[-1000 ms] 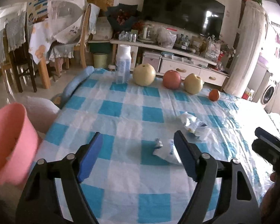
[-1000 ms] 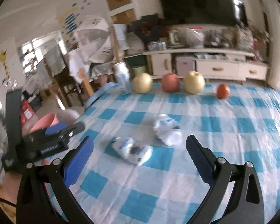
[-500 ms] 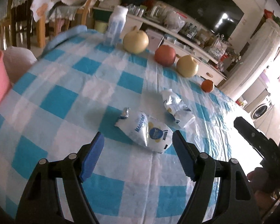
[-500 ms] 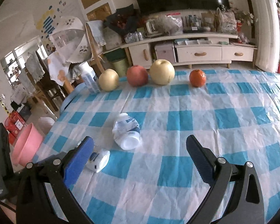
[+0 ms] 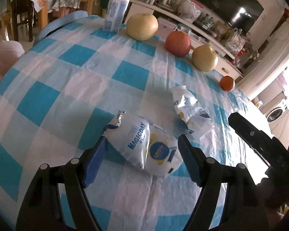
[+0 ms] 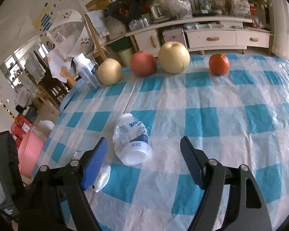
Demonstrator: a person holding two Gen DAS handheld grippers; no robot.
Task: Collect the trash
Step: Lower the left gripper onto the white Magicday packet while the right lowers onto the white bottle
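A crushed white "Magicday" bottle (image 5: 146, 144) lies on the blue checked tablecloth (image 5: 67, 80). My left gripper (image 5: 142, 152) is open, its fingers on either side of this bottle, low over the cloth. A second crushed white bottle (image 5: 188, 107) lies just beyond; it also shows in the right wrist view (image 6: 131, 140). My right gripper (image 6: 144, 157) is open and empty, with the second bottle between its fingertips, nearer the left finger. The first bottle's end (image 6: 103, 177) shows behind the right gripper's left finger.
Along the table's far edge stand an upright white bottle (image 6: 86, 71), two yellow pears (image 6: 109, 71) (image 6: 173, 57), a red apple (image 6: 143, 63) and an orange (image 6: 218, 64). A pink basin (image 6: 30, 152) sits left of the table. Chairs and a TV cabinet stand beyond.
My left gripper has moved forward and down until its fingers straddle the first crushed bottle. My right gripper has moved forward and down towards the second crushed bottle.
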